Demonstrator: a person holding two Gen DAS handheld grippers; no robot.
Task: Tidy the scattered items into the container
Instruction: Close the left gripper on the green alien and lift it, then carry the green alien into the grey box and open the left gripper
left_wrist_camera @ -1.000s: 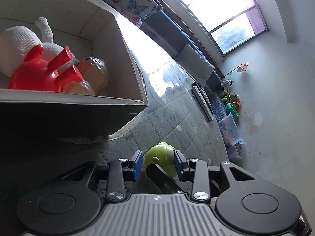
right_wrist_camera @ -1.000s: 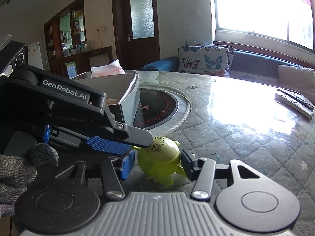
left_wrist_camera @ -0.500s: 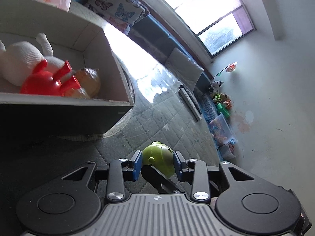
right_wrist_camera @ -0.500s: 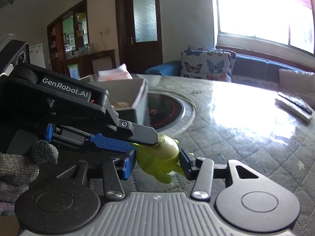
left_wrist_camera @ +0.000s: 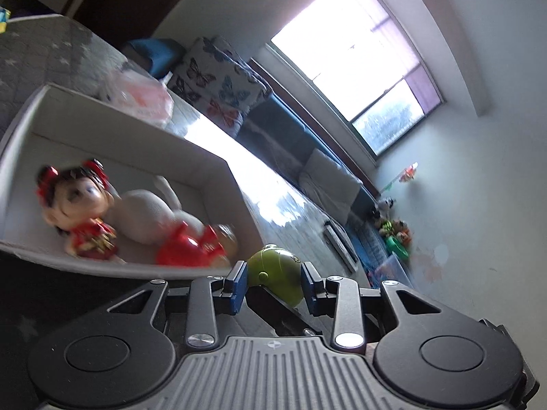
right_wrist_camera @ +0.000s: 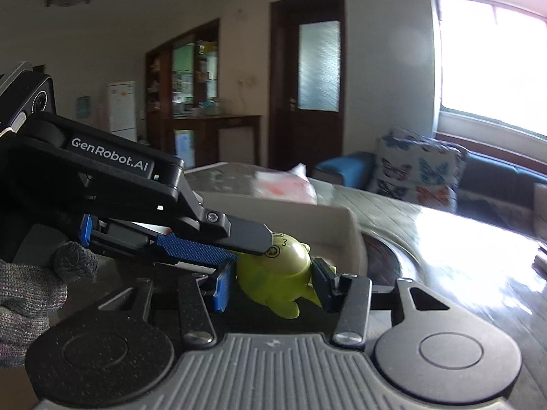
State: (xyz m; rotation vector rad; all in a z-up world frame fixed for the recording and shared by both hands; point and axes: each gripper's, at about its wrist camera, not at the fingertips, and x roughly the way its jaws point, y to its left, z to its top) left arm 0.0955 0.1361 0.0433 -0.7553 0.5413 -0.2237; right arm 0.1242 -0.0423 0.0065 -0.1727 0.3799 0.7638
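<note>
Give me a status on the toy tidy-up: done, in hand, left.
Done: a doll in red, a white plush and a red toy already lie in the white box.
In hand: the green toy is gripped between both the left gripper and right gripper, beside the box.
Left: getting it over the box wall and releasing it. No other loose toys show on the table.

Bright daylight poured through the wide window [left_wrist_camera: 355,68] set in the pale wall [left_wrist_camera: 478,205], glaring off the grey quilted tabletop [right_wrist_camera: 444,239]. Below it ran a dark blue sofa [right_wrist_camera: 495,177] with a butterfly-print cushion [right_wrist_camera: 417,171]. A dark wooden door with frosted glass [right_wrist_camera: 307,78] stood beside a brown display cabinet [right_wrist_camera: 191,82].
</note>
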